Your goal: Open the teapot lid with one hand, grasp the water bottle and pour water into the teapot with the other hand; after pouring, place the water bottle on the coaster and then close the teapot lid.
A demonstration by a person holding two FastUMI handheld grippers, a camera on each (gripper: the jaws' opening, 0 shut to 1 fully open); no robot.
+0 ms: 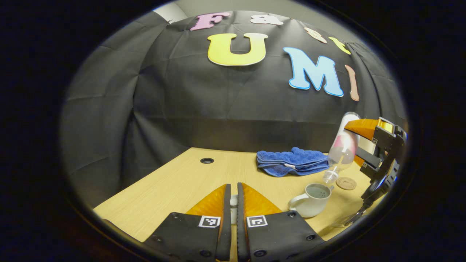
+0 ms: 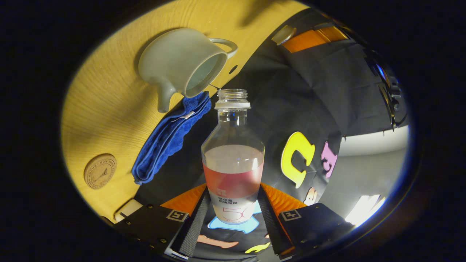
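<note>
Bare table (image 1: pixel 174 182) left of teapot (image 1: pixel 313 200)

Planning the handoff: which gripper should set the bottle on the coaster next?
Right. Its fingers already clamp the tilted water bottle, near the coaster. The left gripper is occupied, apparently with the lid.

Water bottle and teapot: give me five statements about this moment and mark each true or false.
1. The right gripper is shut on the water bottle. True.
2. The water bottle stands upright on the coaster. False: it is tilted, mouth down, above the teapot; the coaster is bare.
3. The teapot has its lid on. False: its opening shows uncovered.
4. A folded blue towel lies on the table behind the teapot. True.
5. The left gripper is wide open. False: its fingers stand nearly together, with something small and white between them.
</note>
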